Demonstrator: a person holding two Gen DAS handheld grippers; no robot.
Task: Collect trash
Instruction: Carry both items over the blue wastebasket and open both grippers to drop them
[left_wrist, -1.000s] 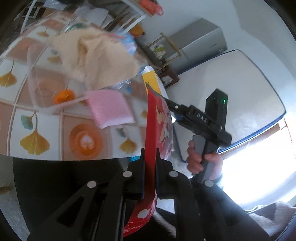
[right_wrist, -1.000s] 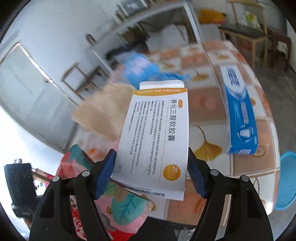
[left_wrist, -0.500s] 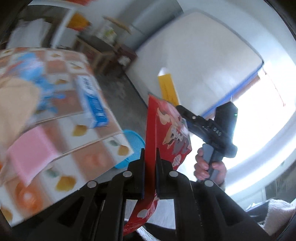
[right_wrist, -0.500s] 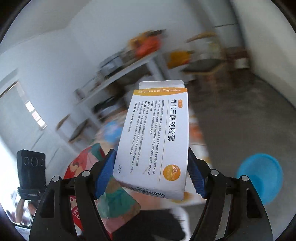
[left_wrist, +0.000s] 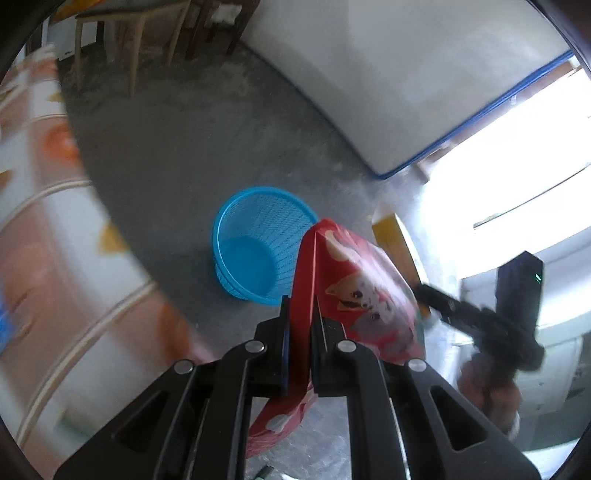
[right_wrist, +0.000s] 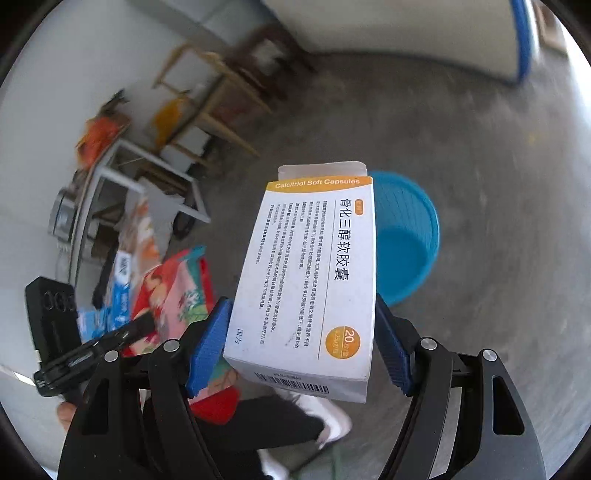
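**Both loads held, bin below**

My left gripper (left_wrist: 299, 325) pinches the red wrapper (left_wrist: 354, 295); my right gripper (right_wrist: 299, 347) clamps the capsule box (right_wrist: 310, 280). The blue basket (left_wrist: 258, 243) stands on the floor beyond (empty, apparently). I should centre each load over its rim before releasing.

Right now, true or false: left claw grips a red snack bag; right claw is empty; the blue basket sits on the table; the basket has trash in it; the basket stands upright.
1. The left claw grips a red snack bag: true.
2. The right claw is empty: false, it clamps a white medicine box.
3. The blue basket sits on the table: false, it stands on the grey floor beside the table.
4. The basket has trash in it: false, its visible inside looks bare.
5. The basket stands upright: true, its opening faces up.
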